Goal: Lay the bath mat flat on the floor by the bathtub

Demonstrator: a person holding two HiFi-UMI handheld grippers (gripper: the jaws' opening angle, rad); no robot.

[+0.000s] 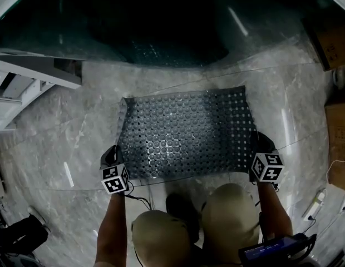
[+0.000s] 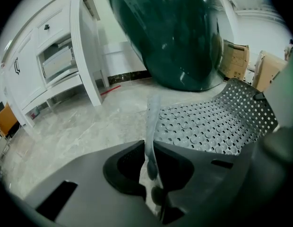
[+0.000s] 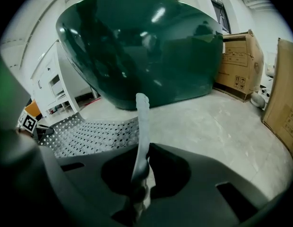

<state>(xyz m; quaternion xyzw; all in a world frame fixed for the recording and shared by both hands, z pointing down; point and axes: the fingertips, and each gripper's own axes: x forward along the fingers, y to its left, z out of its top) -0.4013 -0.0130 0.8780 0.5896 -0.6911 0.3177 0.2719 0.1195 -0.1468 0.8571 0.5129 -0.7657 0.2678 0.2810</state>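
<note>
Mat (image 1: 183, 135) hangs spread just in front of tub (image 1: 161, 32). L hand-held gripper (image 1: 117, 156) pinches its near-left corner, R hand-held gripper (image 1: 258, 149) the near-right, jaws nearly together on the thin edge. Can't tell if mat's far edge touches floor (image 1: 67, 149). Tub rim cut off.

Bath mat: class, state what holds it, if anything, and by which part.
Both grippers hold the bath mat: the left gripper is shut on its near left corner, the right gripper on its near right corner.
</note>
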